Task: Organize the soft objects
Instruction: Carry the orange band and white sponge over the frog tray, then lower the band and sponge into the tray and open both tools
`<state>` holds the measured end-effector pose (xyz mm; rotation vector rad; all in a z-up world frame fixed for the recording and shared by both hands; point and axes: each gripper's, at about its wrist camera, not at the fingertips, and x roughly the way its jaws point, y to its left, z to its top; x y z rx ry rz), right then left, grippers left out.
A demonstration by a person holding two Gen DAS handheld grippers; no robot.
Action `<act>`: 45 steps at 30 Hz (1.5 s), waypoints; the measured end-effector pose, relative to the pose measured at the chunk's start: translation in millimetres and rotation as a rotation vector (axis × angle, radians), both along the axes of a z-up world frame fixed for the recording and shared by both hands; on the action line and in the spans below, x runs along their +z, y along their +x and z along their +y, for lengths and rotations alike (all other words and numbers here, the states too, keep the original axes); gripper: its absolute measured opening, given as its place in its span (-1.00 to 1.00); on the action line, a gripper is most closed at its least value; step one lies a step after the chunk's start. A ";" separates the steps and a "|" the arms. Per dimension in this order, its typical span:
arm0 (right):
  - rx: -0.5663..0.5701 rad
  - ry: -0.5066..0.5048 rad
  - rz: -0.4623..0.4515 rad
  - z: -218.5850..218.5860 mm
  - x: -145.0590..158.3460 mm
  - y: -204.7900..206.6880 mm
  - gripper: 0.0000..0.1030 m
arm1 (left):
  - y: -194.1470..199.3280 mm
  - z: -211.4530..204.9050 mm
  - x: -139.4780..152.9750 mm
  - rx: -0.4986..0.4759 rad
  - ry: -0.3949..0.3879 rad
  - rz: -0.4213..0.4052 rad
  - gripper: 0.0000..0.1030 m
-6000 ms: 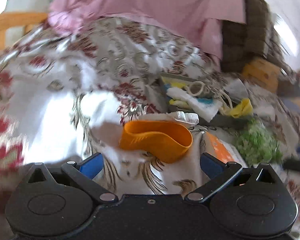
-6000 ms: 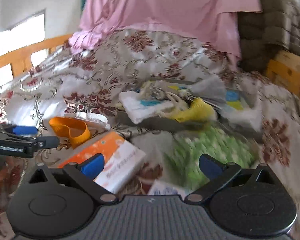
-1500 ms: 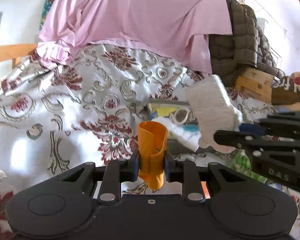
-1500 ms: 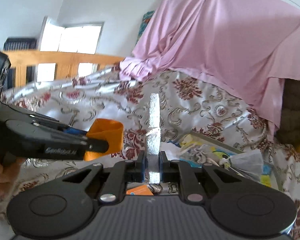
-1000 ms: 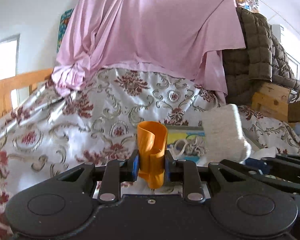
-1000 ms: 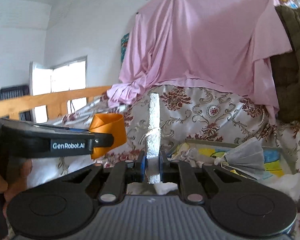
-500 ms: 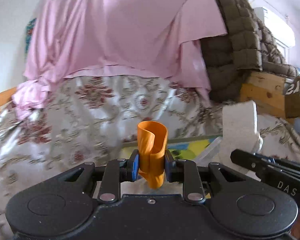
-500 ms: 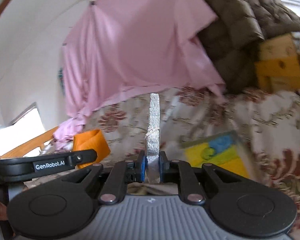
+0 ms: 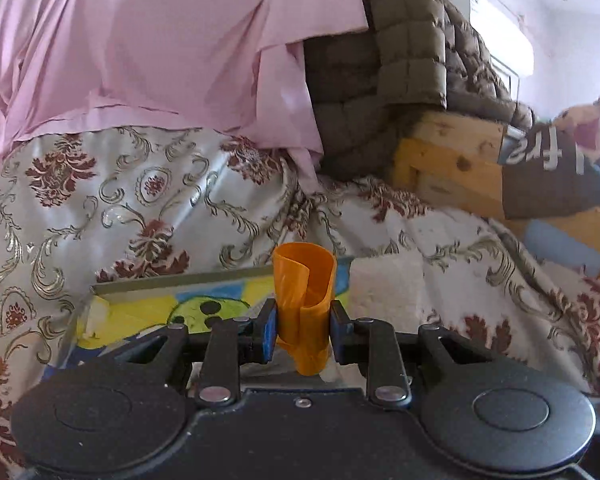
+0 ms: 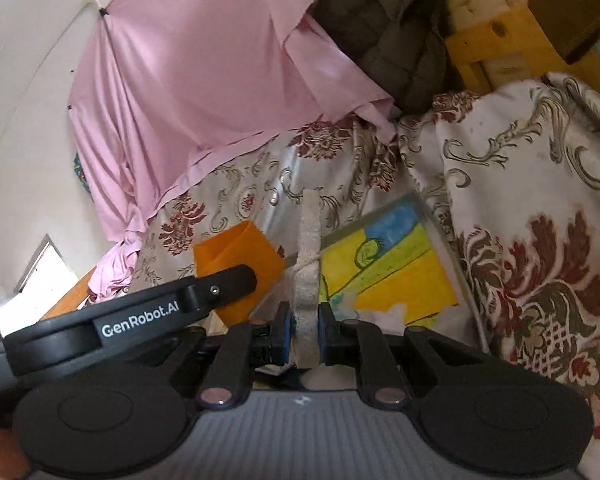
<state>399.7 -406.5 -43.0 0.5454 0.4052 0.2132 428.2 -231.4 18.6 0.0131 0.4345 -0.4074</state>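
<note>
An orange rubbery band (image 9: pixel 304 300), folded into a loop, stands upright between the pads of my left gripper (image 9: pixel 303 332). Its jaws are opening slightly while the pads still touch the band. My right gripper (image 10: pixel 305 334) is shut on a flat white sponge pad (image 10: pixel 308 276) held edge-on. That pad also shows just right of the band as a white block (image 9: pixel 384 292). Both grippers hover side by side over a shallow tray (image 9: pixel 172 280) with a yellow, blue and green picture on its bottom. In the right wrist view the band (image 10: pixel 236 252) sits left of the pad, behind the left gripper's finger (image 10: pixel 216 288).
A floral bedspread (image 9: pixel 120 200) surrounds the tray. Behind it hang a pink sheet (image 9: pixel 140 40) and a brown quilted jacket (image 9: pixel 400 60). A wooden frame (image 9: pixel 448 160) stands at the right. White scraps (image 10: pixel 380 314) lie in the tray.
Both views swung right and closer over the tray's far end. The right wrist view has tilted. The band and the white pad stay gripped, now closer together.
</note>
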 end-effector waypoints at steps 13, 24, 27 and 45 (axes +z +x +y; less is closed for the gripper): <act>-0.059 -0.027 0.068 -7.1 -9.3 6.5 -0.53 | 20.7 3.9 -18.4 0.057 0.016 0.090 -0.38; -0.092 -0.109 0.091 -0.5 -10.9 8.3 -0.28 | 29.6 8.4 -37.8 0.067 0.029 0.140 -0.30; -0.098 -0.102 0.107 -1.3 -12.8 9.1 -0.09 | 33.1 10.4 -39.1 0.074 0.016 0.160 -0.28; -0.095 -0.111 0.106 -1.6 -10.6 8.0 0.17 | 32.6 17.9 -38.3 0.104 -0.028 0.182 0.11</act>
